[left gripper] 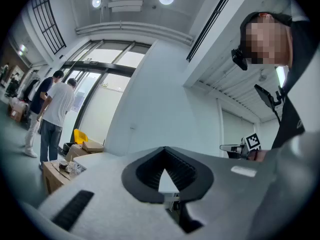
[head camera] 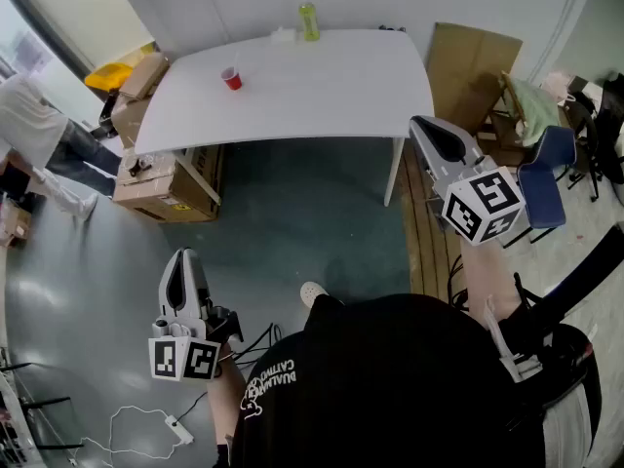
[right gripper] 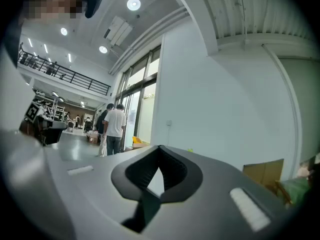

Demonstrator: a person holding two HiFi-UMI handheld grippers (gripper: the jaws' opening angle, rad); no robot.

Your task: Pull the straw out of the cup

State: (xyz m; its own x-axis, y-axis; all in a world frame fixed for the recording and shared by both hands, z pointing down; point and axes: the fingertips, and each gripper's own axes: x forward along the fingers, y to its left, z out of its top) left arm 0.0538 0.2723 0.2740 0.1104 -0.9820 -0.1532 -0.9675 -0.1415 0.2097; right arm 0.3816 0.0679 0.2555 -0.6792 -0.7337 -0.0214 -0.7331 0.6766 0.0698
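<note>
At the far left a person point(head camera: 29, 135) stands by stacked cardboard boxes point(head camera: 166, 188), well clear of the work. The left gripper point(head camera: 181, 259) is held low and near the wearer, over bare floor. Its own view shows the jaws clenched tip to tip with nothing between them.

The red cup point(head camera: 232, 78) stands alone on the left part of the white table point(head camera: 322, 86), far from both grippers. The straw is too small to make out with any certainty. A green bottle point(head camera: 309, 20) stands at the table's far edge, well apart from the cup.

The right gripper point(head camera: 421, 125) is raised at the right, level and pointing toward the table's right end. Its jaws are likewise pressed together and empty.

The task looks not yet begun; the wearer still has to walk up to the table. A white cable point(head camera: 136, 417) trails on the floor near the left side and could catch a foot. Both sets of jaws must part before reaching in, or closed tips may knock the cup over. The cup looks light and stands free, so pulling the straw without the other gripper bracing the cup could lift or tip it.
</note>
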